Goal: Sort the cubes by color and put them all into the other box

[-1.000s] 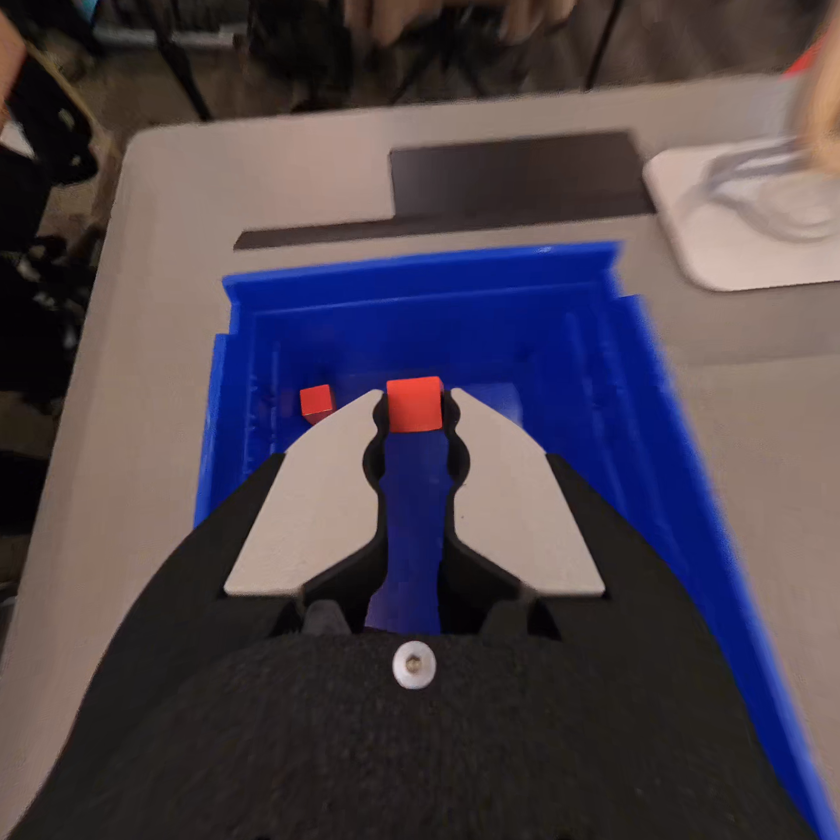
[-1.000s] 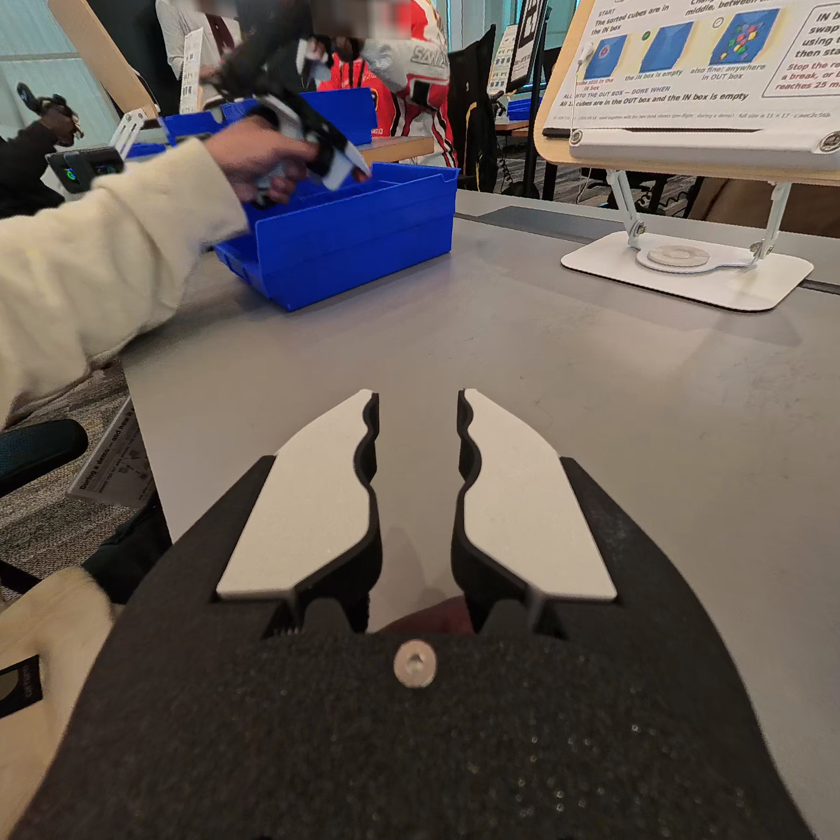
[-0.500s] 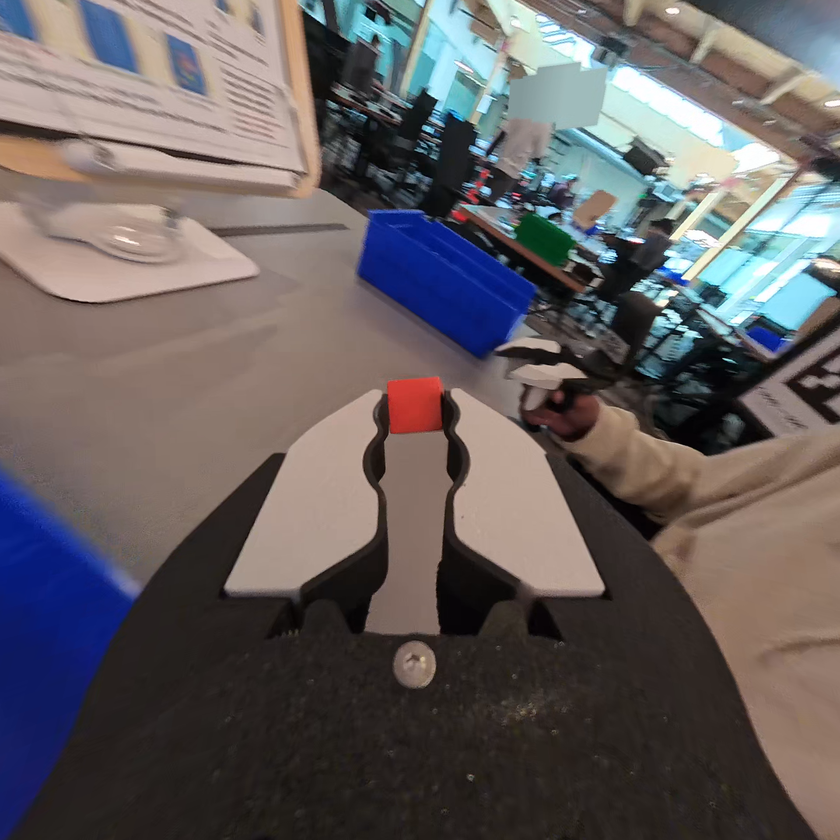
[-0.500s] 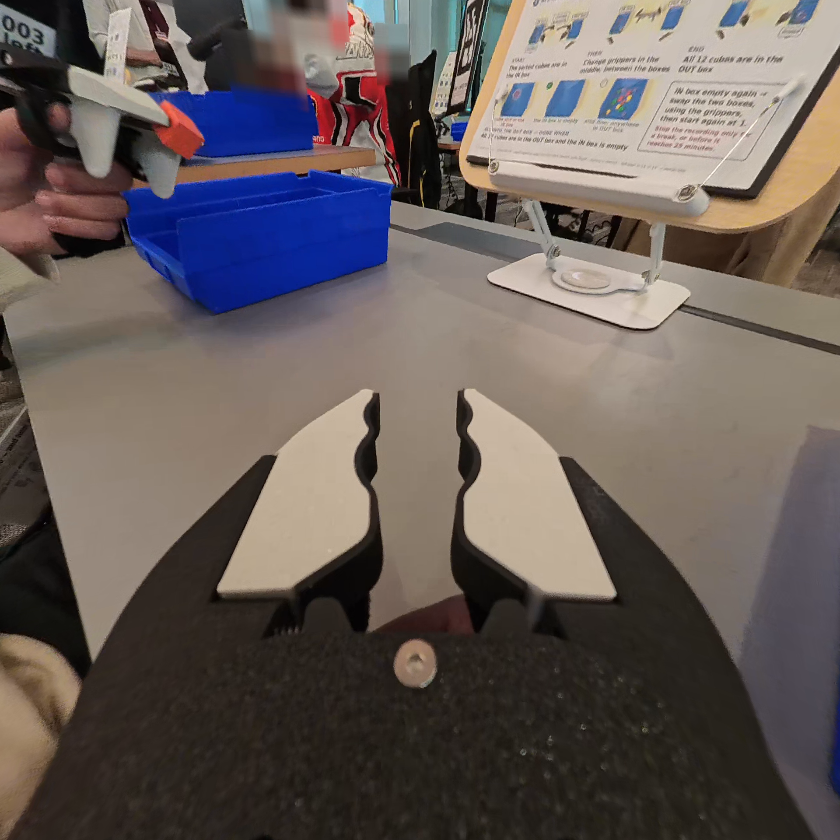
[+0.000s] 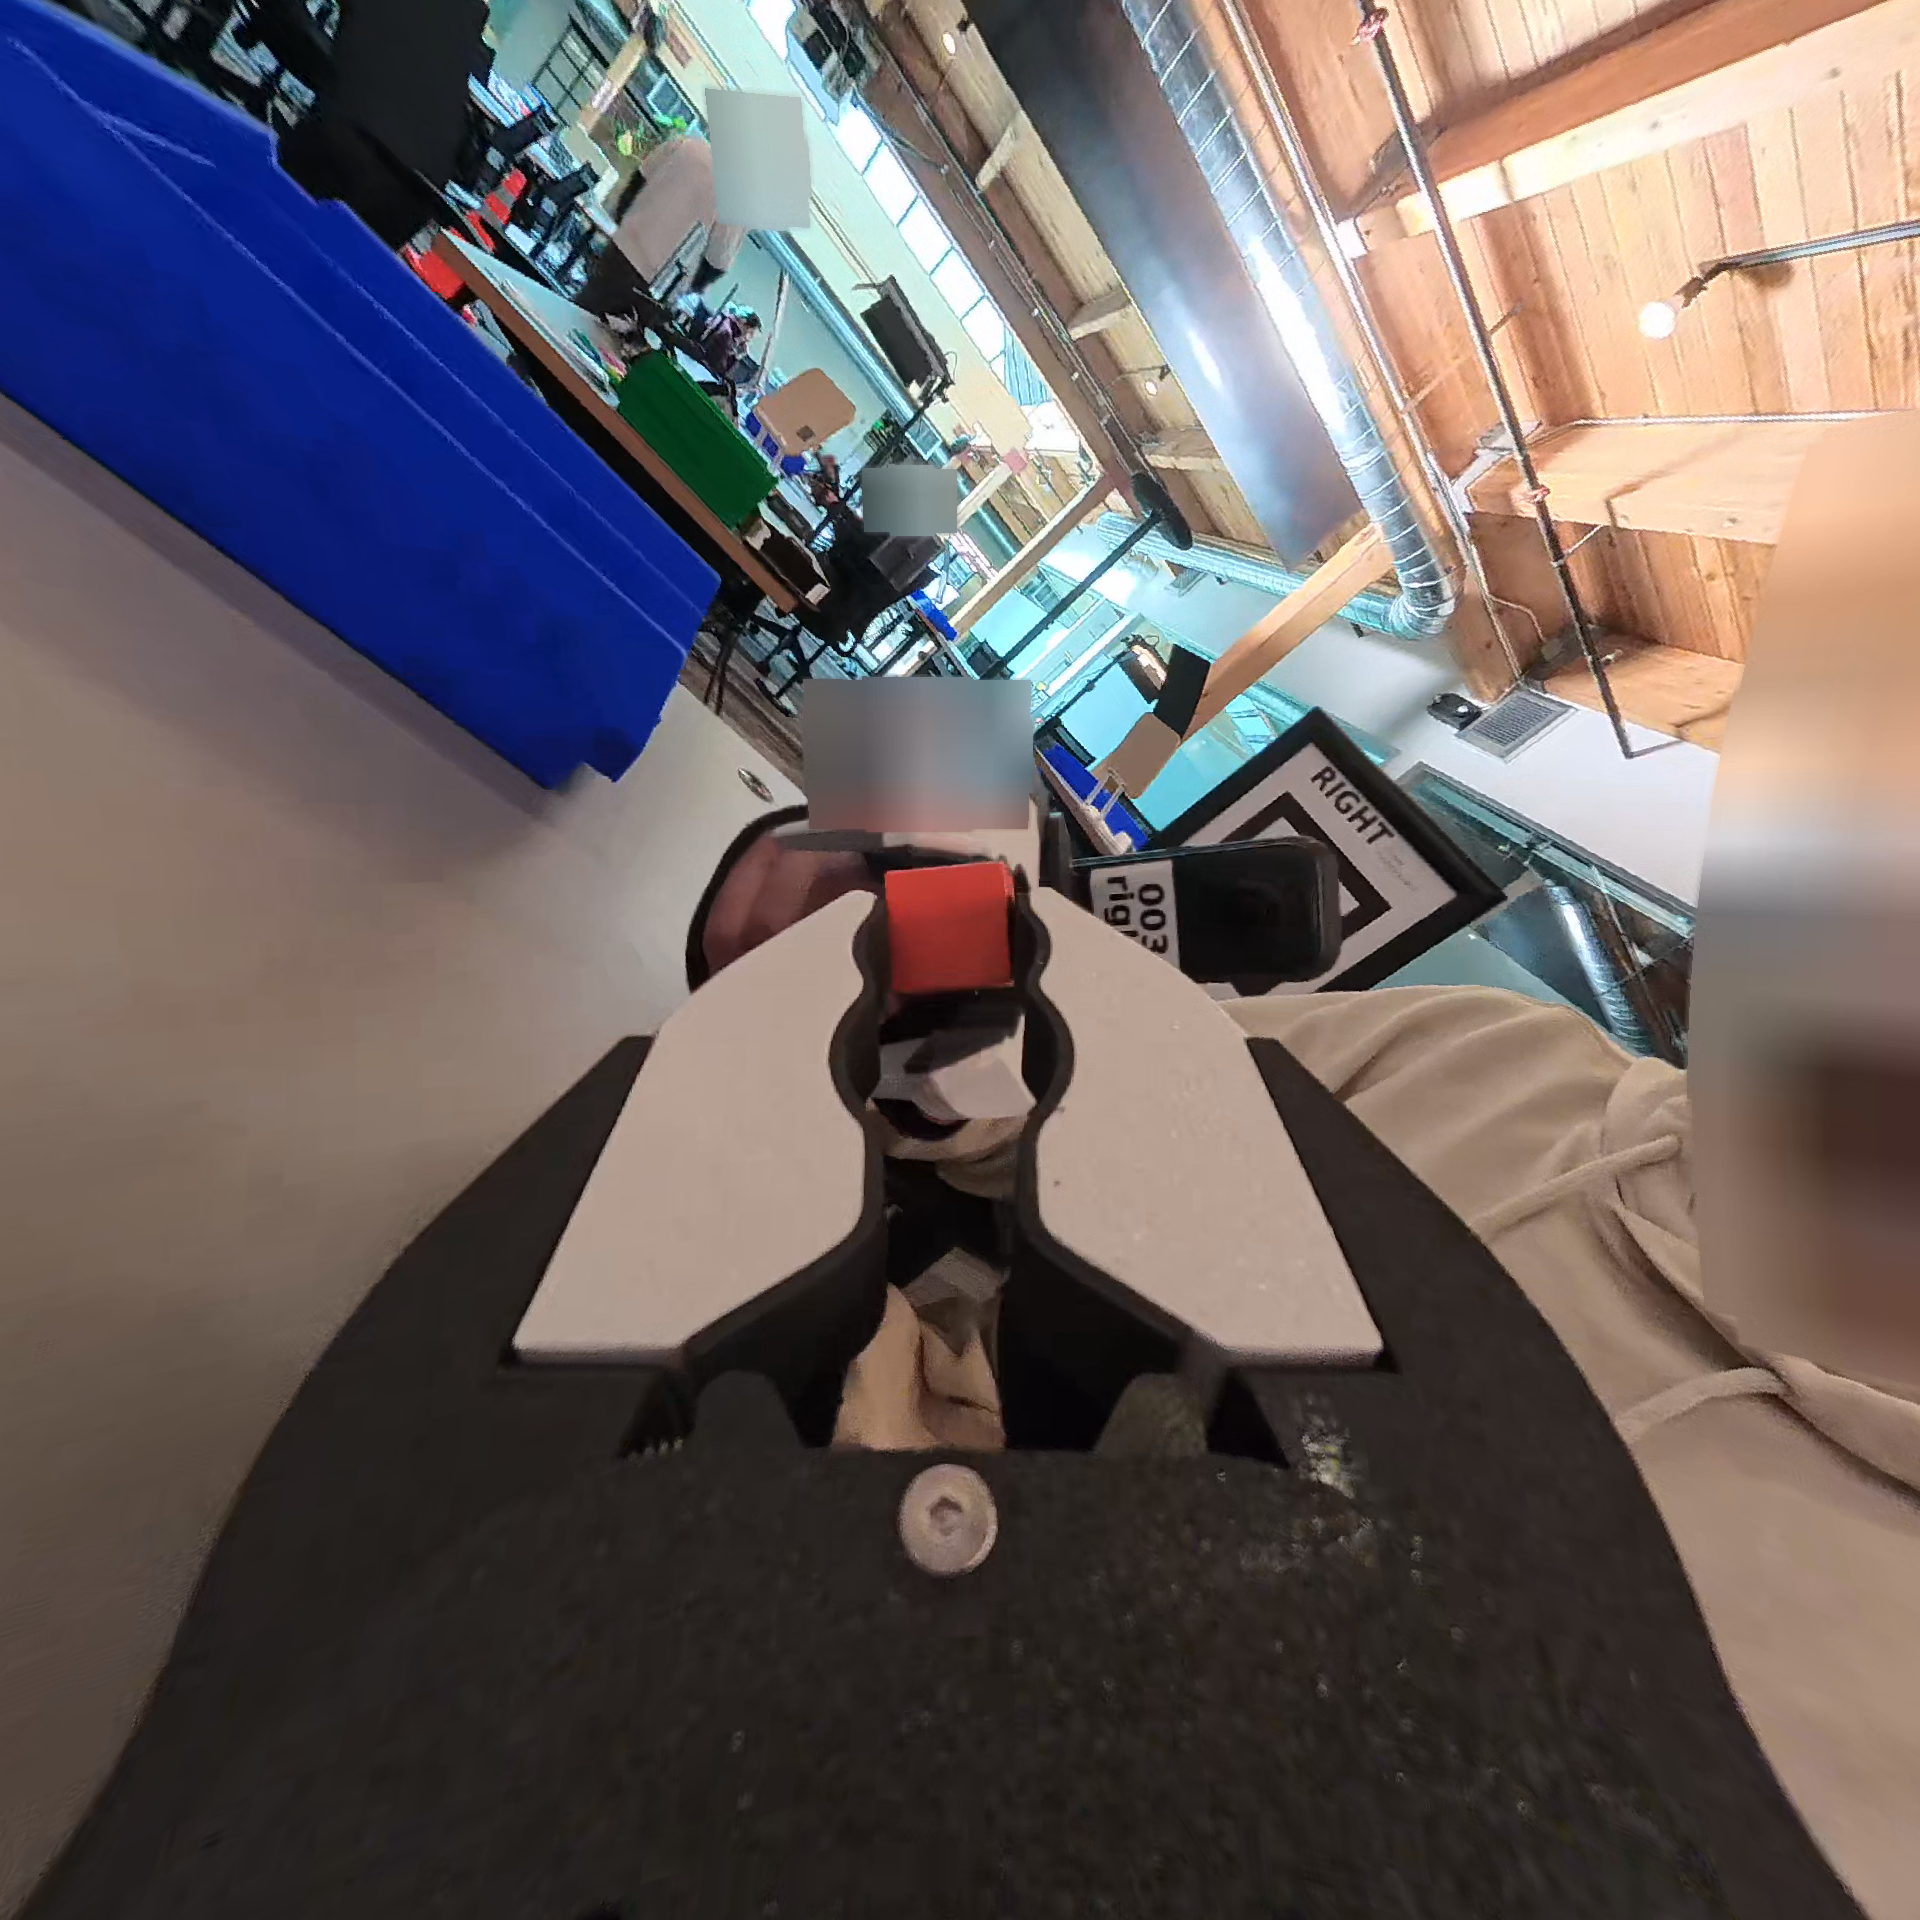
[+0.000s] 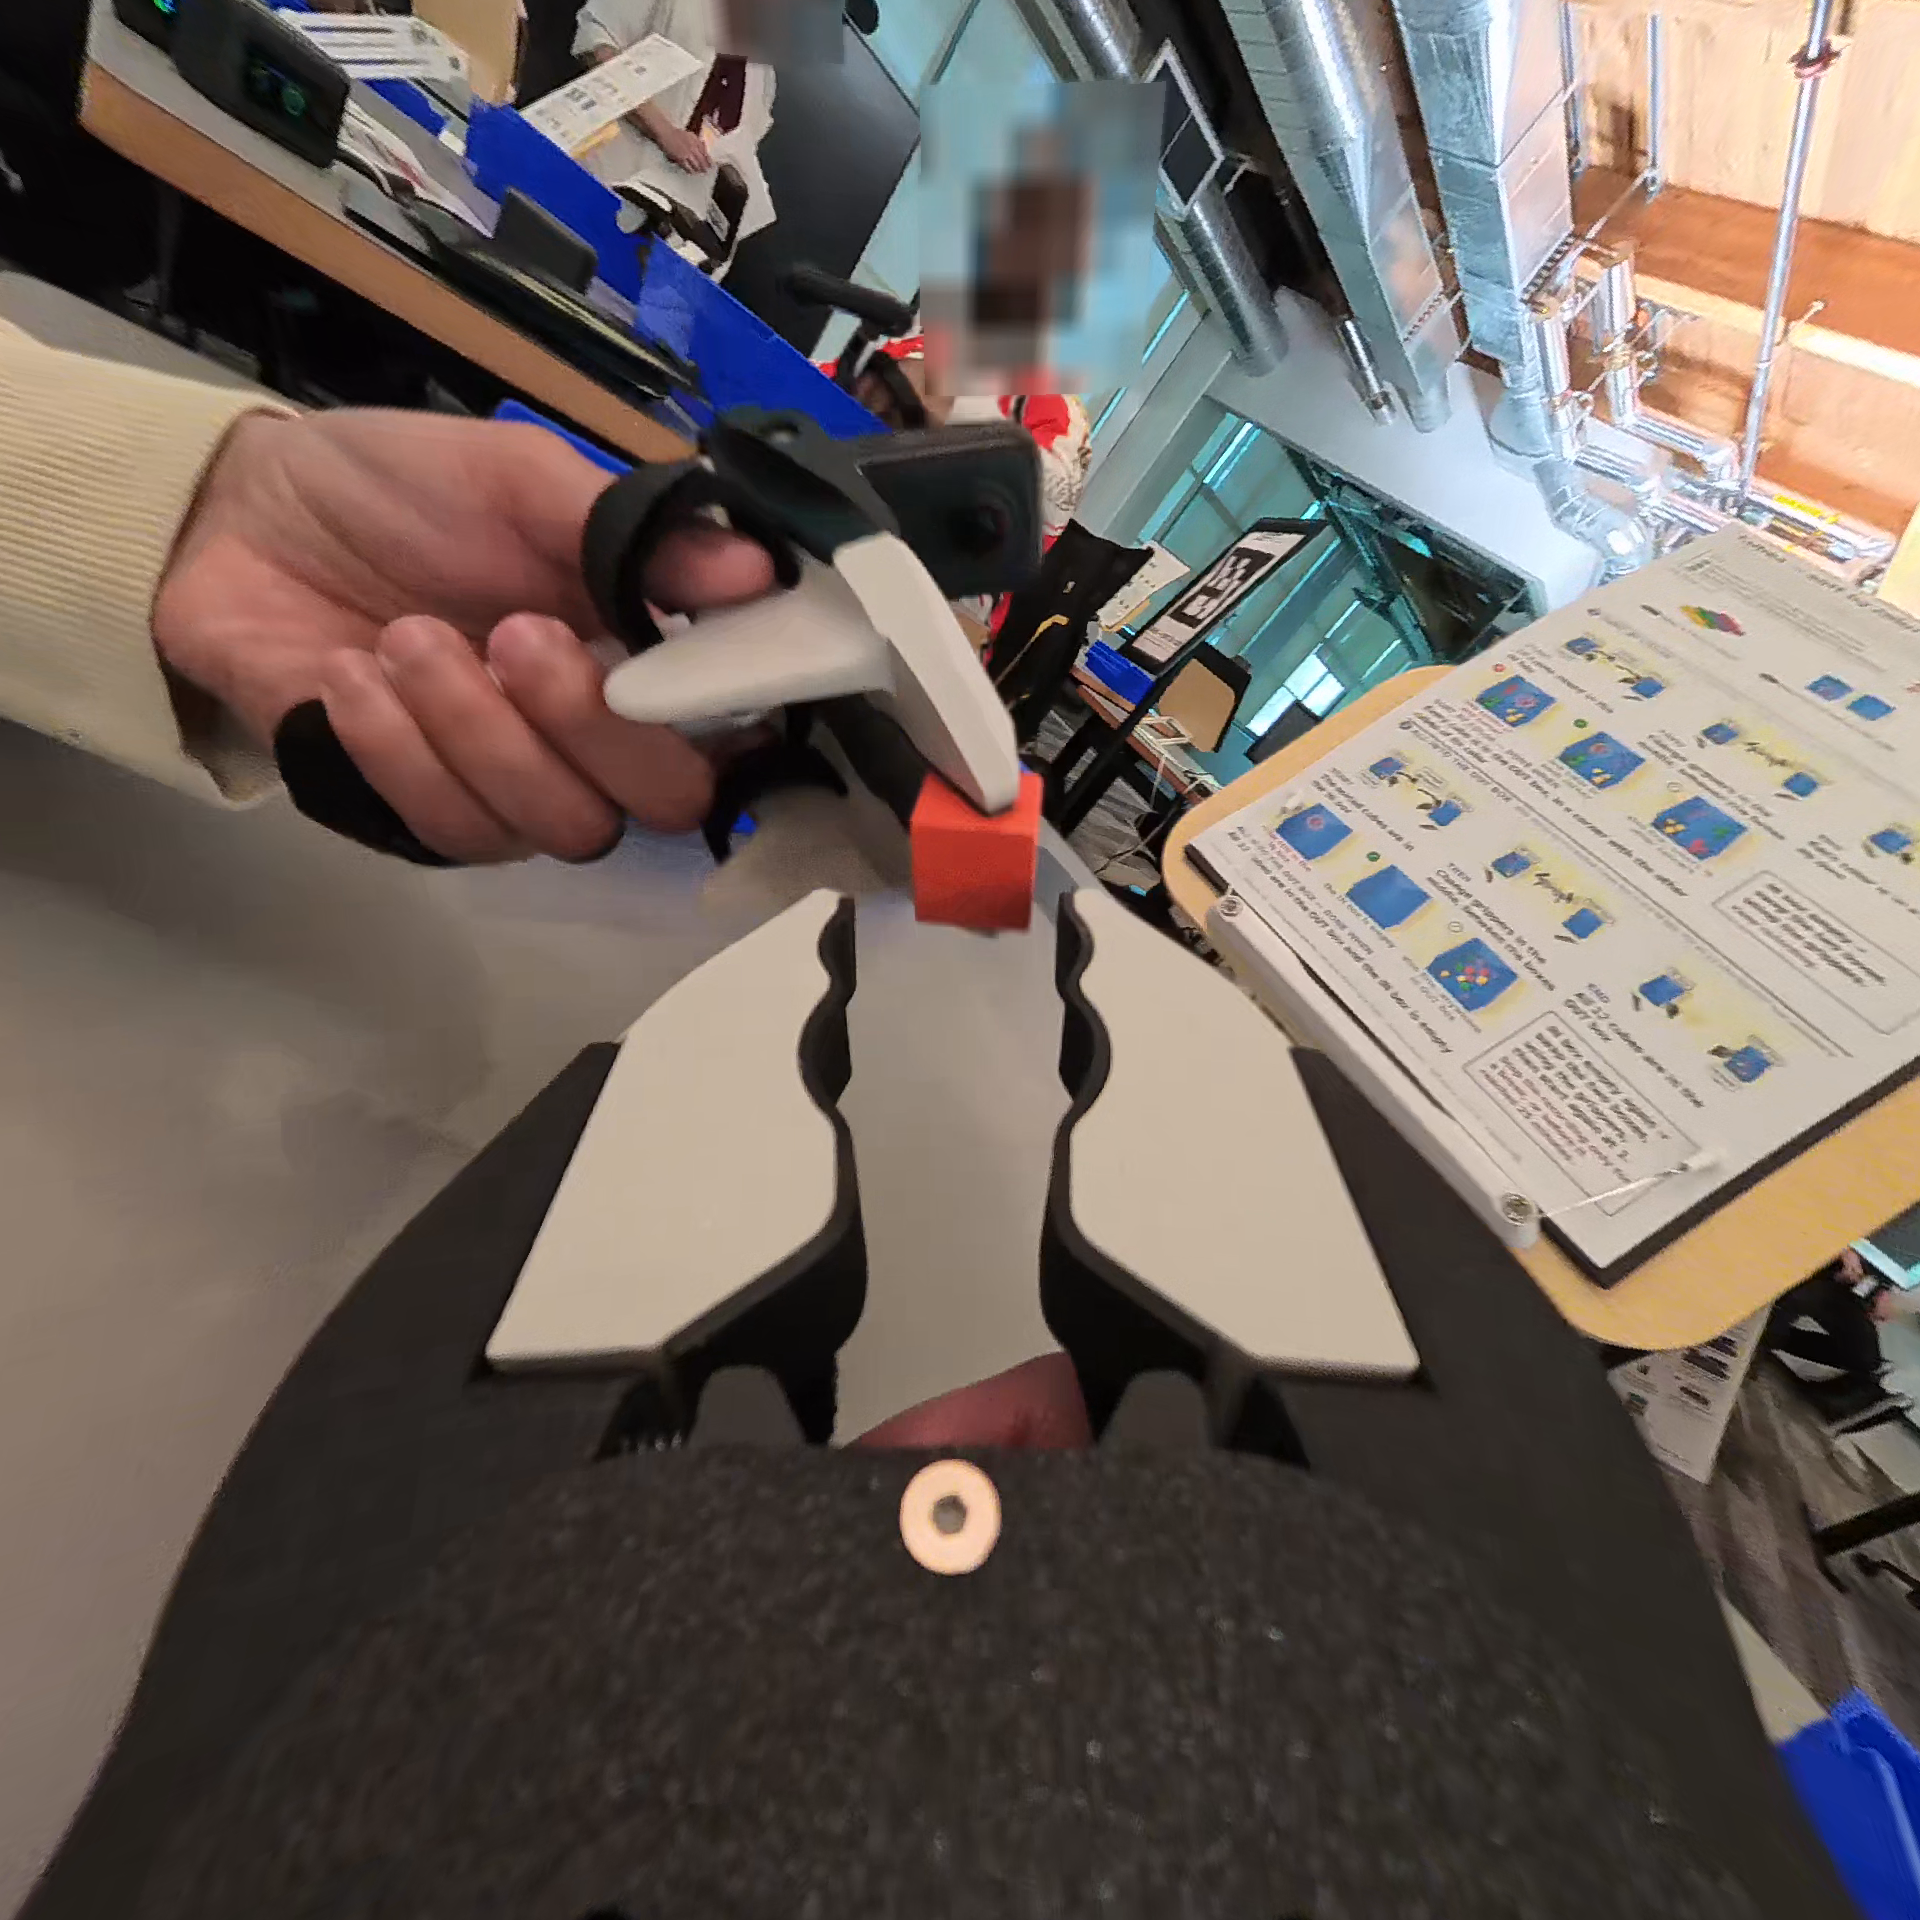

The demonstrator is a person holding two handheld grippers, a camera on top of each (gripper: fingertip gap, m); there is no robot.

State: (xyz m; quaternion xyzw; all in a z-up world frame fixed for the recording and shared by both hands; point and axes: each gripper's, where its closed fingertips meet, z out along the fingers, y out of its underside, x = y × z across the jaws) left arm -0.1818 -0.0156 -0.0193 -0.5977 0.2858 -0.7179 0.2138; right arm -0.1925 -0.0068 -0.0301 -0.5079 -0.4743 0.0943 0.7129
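Your left claw (image 5: 951,940) pinches a small, rigid, likely light red cube (image 5: 948,928) at its tips; take its free flat sides with your empty, parted right claw (image 6: 956,925).

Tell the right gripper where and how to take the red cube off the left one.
Probably grip the red cube on its two free flat faces, crosswise to the left gripper, whose fingers cover the other pair. The open right gripper sits just below it, so come straight forward.

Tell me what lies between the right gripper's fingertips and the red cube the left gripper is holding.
Nothing: in the right wrist view the red cube hangs just ahead of the open right gripper, clamped by the left gripper, with only bare grey table behind.
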